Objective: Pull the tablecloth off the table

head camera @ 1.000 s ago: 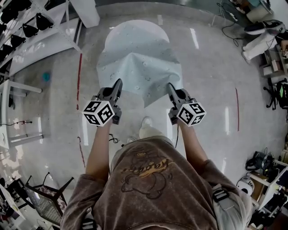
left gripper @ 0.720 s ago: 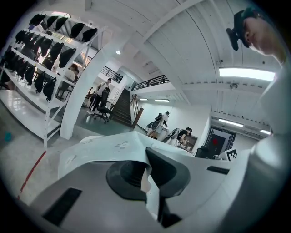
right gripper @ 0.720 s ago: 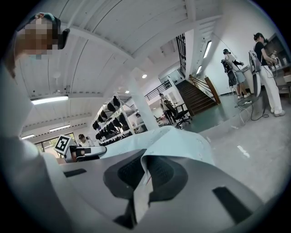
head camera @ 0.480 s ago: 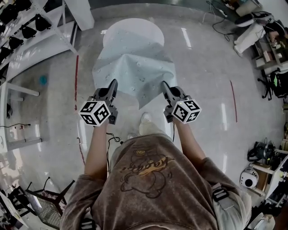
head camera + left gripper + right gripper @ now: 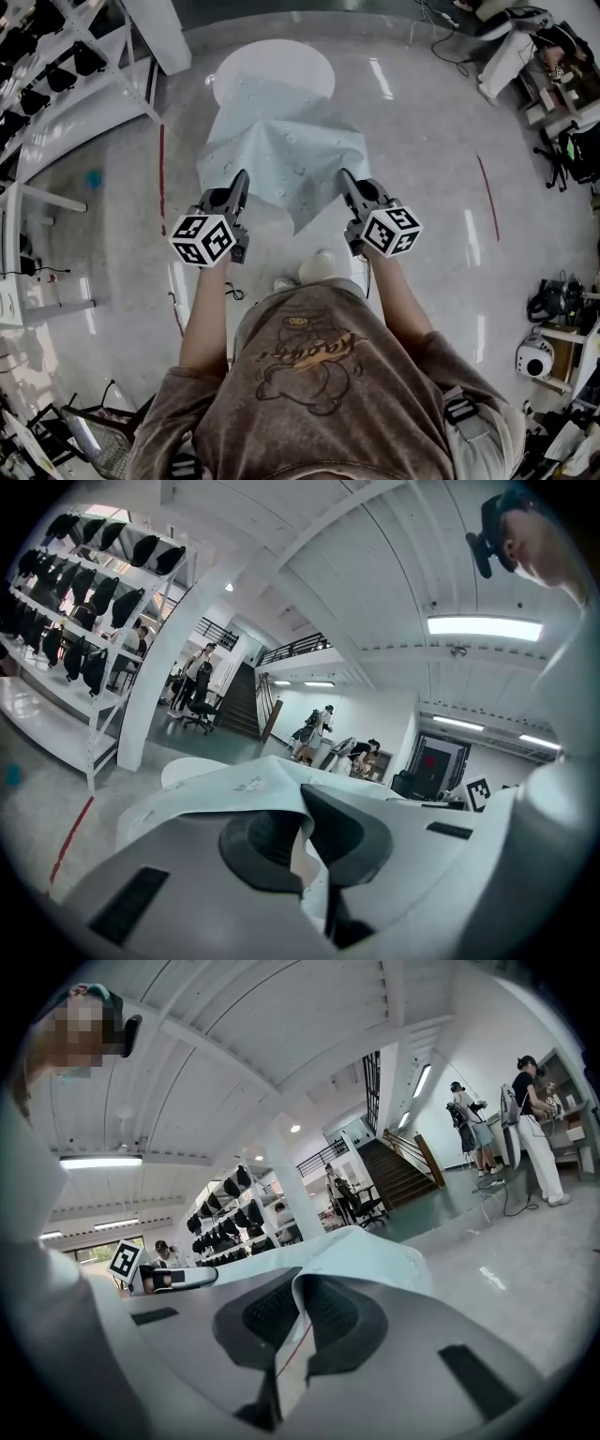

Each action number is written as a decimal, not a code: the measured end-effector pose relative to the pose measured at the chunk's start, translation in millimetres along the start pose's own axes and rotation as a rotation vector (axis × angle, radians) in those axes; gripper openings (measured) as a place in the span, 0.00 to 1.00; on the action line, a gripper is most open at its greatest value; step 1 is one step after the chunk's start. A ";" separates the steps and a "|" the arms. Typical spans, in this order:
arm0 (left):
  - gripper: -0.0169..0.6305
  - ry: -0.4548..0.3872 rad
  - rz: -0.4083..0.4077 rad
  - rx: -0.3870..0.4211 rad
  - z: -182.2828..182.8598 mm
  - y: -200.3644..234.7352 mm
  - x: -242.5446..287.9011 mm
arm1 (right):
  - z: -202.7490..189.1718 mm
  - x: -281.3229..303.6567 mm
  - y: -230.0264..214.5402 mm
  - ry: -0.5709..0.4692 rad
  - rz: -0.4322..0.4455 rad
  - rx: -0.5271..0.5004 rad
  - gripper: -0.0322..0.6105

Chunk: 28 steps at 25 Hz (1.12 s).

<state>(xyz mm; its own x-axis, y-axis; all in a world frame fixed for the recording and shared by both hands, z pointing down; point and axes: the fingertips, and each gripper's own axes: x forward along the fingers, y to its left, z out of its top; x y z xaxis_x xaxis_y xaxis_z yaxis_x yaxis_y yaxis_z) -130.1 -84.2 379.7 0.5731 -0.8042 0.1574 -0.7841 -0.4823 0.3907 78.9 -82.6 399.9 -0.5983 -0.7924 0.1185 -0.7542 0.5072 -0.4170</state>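
A pale blue tablecloth (image 5: 281,155) stretches from the round white table (image 5: 272,64) toward me, its near edge hanging in a point between my hands. The far half of the tabletop lies bare. My left gripper (image 5: 243,175) is shut on the cloth's near left edge, and my right gripper (image 5: 343,174) is shut on the near right edge. In the left gripper view the tablecloth (image 5: 253,785) is pinched between the dark pads (image 5: 267,841). The right gripper view shows the tablecloth (image 5: 361,1255) folded into the closed jaws, with the left gripper (image 5: 178,1277) beside it.
A white rack (image 5: 56,66) with dark bags stands at the left, a white pillar (image 5: 164,33) near the table. Red tape lines (image 5: 161,159) mark the glossy floor. Desks, cables and chairs (image 5: 553,84) crowd the right side. People (image 5: 525,1119) stand by a workbench.
Both grippers have drawn back toward me with the cloth, and more of the round tabletop now lies uncovered at its far side.
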 end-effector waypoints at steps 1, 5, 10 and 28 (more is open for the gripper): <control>0.06 0.001 -0.001 0.003 0.5 -2.7 -1.7 | 1.3 -2.6 1.2 -0.004 0.000 0.000 0.07; 0.06 -0.002 0.006 0.008 1.2 -17.7 -8.2 | 6.1 -15.6 1.9 -0.009 0.010 0.001 0.07; 0.06 -0.007 0.024 -0.003 1.1 -35.1 -14.1 | 12.0 -29.4 -0.1 -0.002 0.024 0.002 0.07; 0.06 -0.060 0.062 0.010 0.3 -89.9 -49.7 | 31.0 -80.7 20.0 -0.015 0.125 -0.049 0.07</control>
<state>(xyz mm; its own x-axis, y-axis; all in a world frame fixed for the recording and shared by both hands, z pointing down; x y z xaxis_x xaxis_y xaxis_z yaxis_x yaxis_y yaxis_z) -88.2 -1.0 336.5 0.5085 -0.8518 0.1262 -0.8201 -0.4344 0.3725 120.5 -19.0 354.1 -0.6844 -0.7270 0.0544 -0.6867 0.6178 -0.3830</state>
